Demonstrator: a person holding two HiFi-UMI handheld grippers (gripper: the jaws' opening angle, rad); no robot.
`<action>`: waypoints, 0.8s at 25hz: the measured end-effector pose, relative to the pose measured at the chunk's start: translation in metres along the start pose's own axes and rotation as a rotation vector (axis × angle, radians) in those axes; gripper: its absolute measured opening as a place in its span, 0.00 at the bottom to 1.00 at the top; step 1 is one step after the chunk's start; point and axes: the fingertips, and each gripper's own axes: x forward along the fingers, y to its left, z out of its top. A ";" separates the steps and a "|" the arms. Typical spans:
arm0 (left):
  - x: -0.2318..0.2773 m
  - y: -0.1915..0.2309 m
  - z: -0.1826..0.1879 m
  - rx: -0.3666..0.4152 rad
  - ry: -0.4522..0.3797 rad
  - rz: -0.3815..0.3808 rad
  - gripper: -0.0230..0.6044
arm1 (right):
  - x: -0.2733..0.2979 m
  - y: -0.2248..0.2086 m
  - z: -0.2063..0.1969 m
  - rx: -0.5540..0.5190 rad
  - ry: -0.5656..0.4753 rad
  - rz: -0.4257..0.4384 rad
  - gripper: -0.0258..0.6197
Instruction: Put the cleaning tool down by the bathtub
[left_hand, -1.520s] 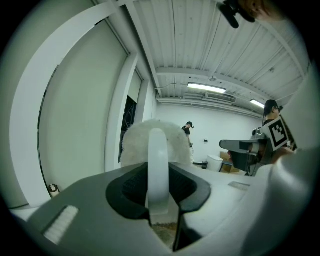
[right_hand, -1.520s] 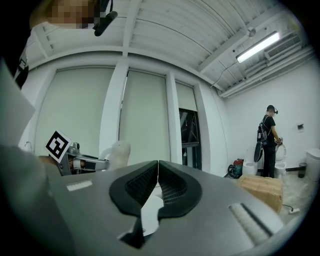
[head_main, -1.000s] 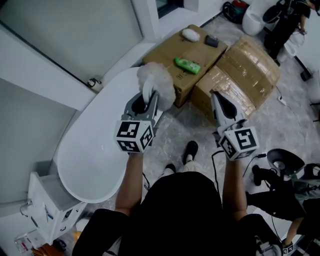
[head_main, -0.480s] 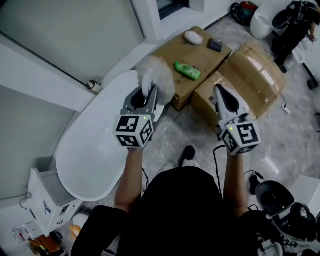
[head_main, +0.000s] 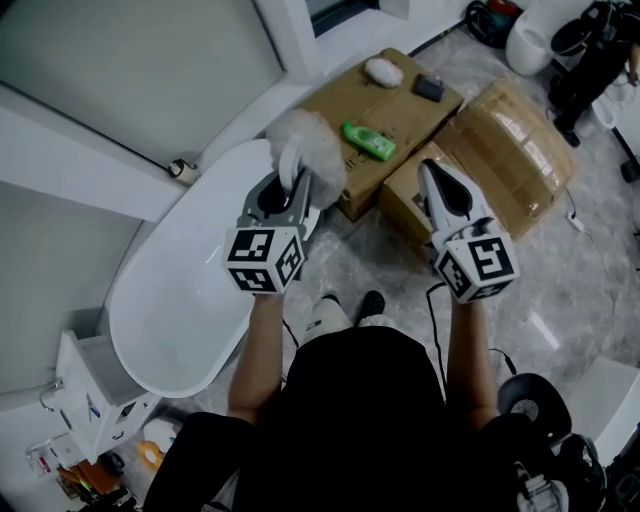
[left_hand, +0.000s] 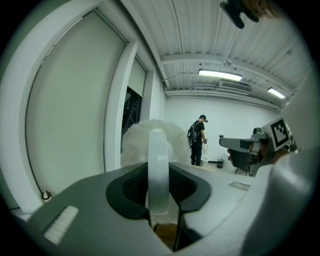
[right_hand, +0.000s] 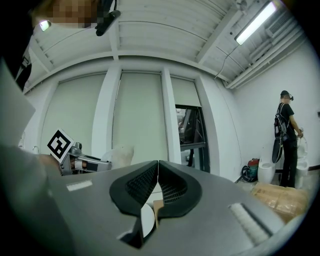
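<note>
Step in hand: transport. The left gripper (head_main: 290, 190) is clamped on the white handle of the tool (head_main: 305, 150), fluffy head up, over the far rim of the tub (head_main: 180, 300). The right gripper (head_main: 440, 185) is closed and empty, beside the tub. Next move, as judged: lower the tool to the floor (head_main: 360, 260) beside the tub, then release.

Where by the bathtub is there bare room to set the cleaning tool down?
Bare floor between the bathtub and the cardboard boxes. Crowded: the box top nearest the tub, with a green bottle, white puff and dark item.
</note>
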 end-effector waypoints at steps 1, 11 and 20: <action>0.001 0.001 0.001 0.000 0.001 0.005 0.17 | 0.002 -0.001 0.000 0.001 0.002 0.004 0.05; 0.023 0.024 0.001 -0.011 0.008 0.024 0.17 | 0.025 -0.012 -0.007 0.017 0.020 -0.001 0.05; 0.074 0.051 0.002 -0.039 0.018 -0.004 0.17 | 0.072 -0.034 -0.006 0.012 0.041 -0.028 0.05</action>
